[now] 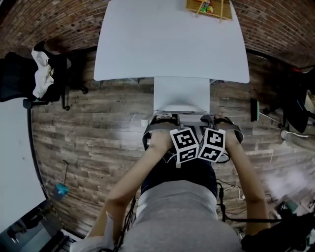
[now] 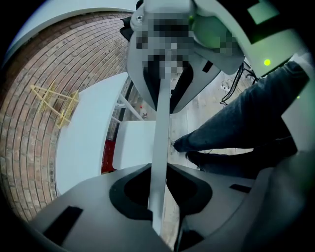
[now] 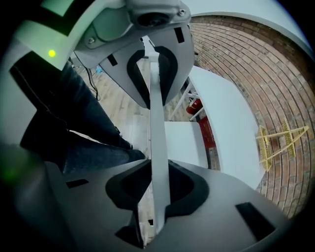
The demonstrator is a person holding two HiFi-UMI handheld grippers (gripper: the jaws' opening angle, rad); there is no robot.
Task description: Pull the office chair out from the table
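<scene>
Closest to us is our own grey shirt (image 1: 182, 216), with both forearms reaching down to the chair (image 1: 181, 93) just ahead. Our left tool (image 2: 158, 194) is clamped, jaws narrow, on the thin top edge of the chair back (image 2: 161, 123). Our right tool (image 3: 158, 189) grips that same edge just beside it. The white seat juts from the near edge of the white worktop (image 1: 147, 44), and we cannot tell how much of its front lies under that edge. We judge the pull to be in hand but not finished. The next move calls for drawing both tools back evenly toward us and stepping clear, since our legs stand right behind the chair. A yellow rack (image 1: 209, 7) sits at the worktop's far edge. Wood planks cover the floor (image 1: 98, 133), a brick wall (image 1: 49, 19) runs behind, and a black chair (image 1: 15, 78) with a white cloth (image 1: 42, 74) stands well apart on the left.
</scene>
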